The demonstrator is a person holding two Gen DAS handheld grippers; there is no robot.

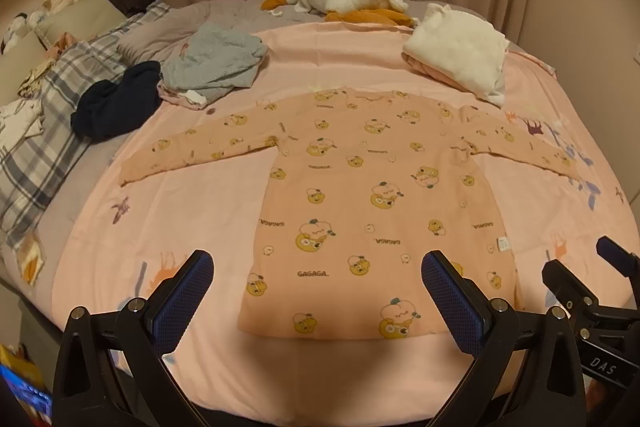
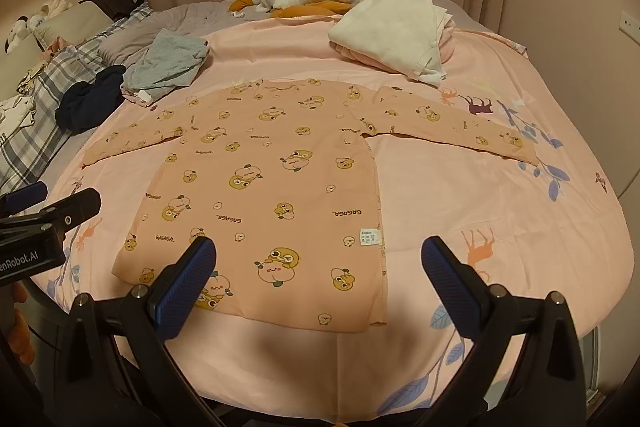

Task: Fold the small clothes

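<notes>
Bed (image 1: 192,211): broad, covered in a smooth pink sheet with animal prints, stretching ahead of both sets of fingers.
Shirt (image 1: 372,195): soft peach knit with cartoon print, spread flat just beyond the fingertips, sleeves out, not yet folded.
Folded stack (image 1: 460,59): cream fleece, far right; some pieces apparently done.
Grey pile (image 1: 216,63): crumpled, far left; seemingly still waiting.
Left gripper (image 1: 318,273): fingers wide, empty.
Right gripper (image 2: 320,259): fingers wide, empty.
</notes>
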